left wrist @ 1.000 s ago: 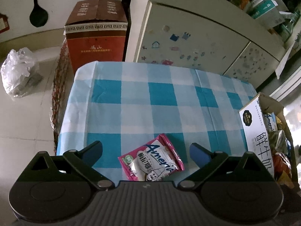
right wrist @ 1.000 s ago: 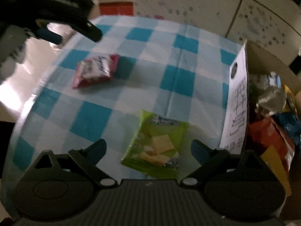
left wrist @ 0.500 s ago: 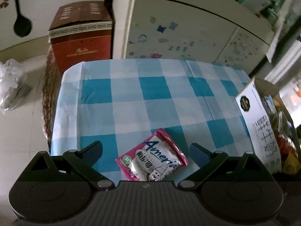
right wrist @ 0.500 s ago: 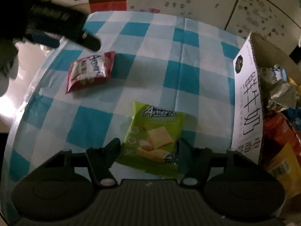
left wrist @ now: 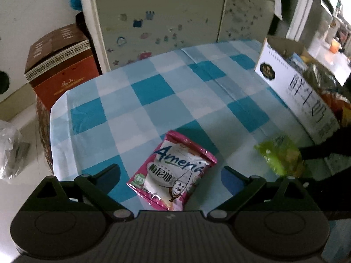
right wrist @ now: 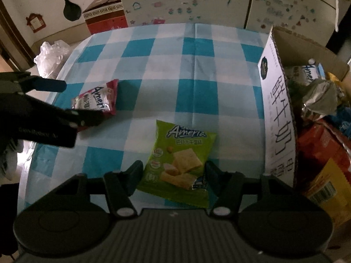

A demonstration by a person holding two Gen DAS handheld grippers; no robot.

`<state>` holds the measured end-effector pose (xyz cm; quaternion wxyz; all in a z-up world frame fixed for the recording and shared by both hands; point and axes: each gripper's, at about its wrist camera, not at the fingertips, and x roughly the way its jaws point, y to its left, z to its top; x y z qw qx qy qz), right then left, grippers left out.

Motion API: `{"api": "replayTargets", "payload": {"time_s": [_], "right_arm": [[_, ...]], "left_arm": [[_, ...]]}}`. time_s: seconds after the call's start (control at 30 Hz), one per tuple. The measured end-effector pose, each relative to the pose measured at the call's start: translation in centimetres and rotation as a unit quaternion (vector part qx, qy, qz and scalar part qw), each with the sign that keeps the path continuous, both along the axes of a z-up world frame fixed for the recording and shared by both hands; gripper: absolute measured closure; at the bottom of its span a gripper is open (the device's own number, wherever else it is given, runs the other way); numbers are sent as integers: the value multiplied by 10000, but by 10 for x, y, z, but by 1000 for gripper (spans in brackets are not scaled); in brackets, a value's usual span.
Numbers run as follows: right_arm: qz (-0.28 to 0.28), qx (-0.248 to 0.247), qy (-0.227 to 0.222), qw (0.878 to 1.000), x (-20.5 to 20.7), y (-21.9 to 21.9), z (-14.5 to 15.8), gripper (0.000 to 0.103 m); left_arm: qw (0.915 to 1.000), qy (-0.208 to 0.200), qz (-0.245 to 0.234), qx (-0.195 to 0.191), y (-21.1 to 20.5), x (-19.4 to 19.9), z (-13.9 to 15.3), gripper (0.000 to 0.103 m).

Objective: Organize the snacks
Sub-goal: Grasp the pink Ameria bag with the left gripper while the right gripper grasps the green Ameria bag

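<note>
A pink snack packet (left wrist: 172, 172) lies on the blue checked tablecloth (left wrist: 153, 92), between the spread fingers of my open left gripper (left wrist: 171, 172); it also shows in the right wrist view (right wrist: 96, 98). A green snack packet (right wrist: 179, 164) sits between the fingers of my right gripper (right wrist: 174, 174), which are closed in against its sides; it also shows in the left wrist view (left wrist: 280, 155). A white cardboard box (right wrist: 278, 114) holding several snack bags (right wrist: 320, 135) stands at the table's right.
A red-brown carton (left wrist: 61, 65) and a white plastic bag (right wrist: 51, 54) sit on the floor beyond the table's left edge. A stickered fridge (left wrist: 175, 22) stands behind the table. My left gripper shows at the left of the right wrist view (right wrist: 54, 100).
My right gripper's fingers have narrowed from wide open onto the green packet. My left gripper stayed open and swung its view right, still over the pink packet.
</note>
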<state>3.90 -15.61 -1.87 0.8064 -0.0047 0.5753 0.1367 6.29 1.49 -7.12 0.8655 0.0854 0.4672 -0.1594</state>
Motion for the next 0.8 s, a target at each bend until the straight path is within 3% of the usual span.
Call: {"api": "replayTargets", "payload": {"time_s": [0.3,0.43,0.6,0.8], "right_arm": [[-23,-13,37,10000,3,2,-2,39],[-142,3,98,9999,5,2,-5,36],[-148,-102,148,9997,6,3,-11,34],[-221,-88,35,9997,7,1,-7,50]], "left_arm": [[9997,120,17,205,3,8,-20,2],[9999,120,10,33,4,8,-24,2],[9998,132,-104,-57,0,7,-21,18],[9999,129,-51,-39,-6,4,-15,28]]}}
